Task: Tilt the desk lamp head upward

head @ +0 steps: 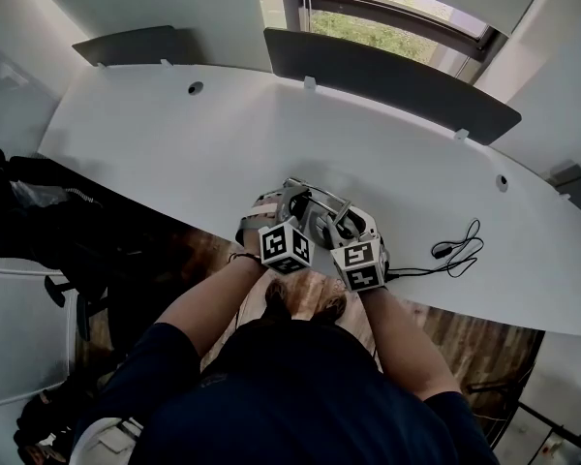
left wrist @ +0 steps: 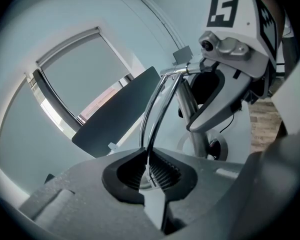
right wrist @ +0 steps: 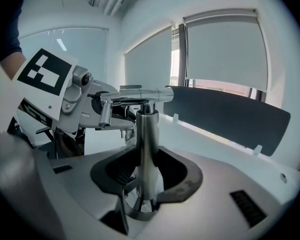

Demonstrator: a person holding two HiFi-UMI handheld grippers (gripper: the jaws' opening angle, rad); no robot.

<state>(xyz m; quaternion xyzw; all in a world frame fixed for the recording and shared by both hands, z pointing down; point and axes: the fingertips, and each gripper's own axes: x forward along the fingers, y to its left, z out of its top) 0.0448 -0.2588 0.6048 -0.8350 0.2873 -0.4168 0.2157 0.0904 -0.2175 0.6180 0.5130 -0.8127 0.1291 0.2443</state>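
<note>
A chrome desk lamp (head: pixel 317 204) stands near the front edge of the white desk (head: pixel 174 153), between both grippers. In the left gripper view the left gripper (left wrist: pixel 149 170) is shut on the lamp's two thin chrome arm rods (left wrist: pixel 157 109), which rise to a joint (left wrist: pixel 182 70) on top of the post. In the right gripper view the upright chrome post (right wrist: pixel 146 139) stands between the jaws of the right gripper (right wrist: pixel 146 171), which is shut on it just above the round base. The lamp head itself cannot be told apart in any view.
A black cable (head: pixel 457 252) lies coiled on the desk to the right of the lamp. Dark partition panels (head: pixel 387 76) run along the far edge, with a window behind. A black chair (head: pixel 39 211) stands at the left. The person's arms reach in from below.
</note>
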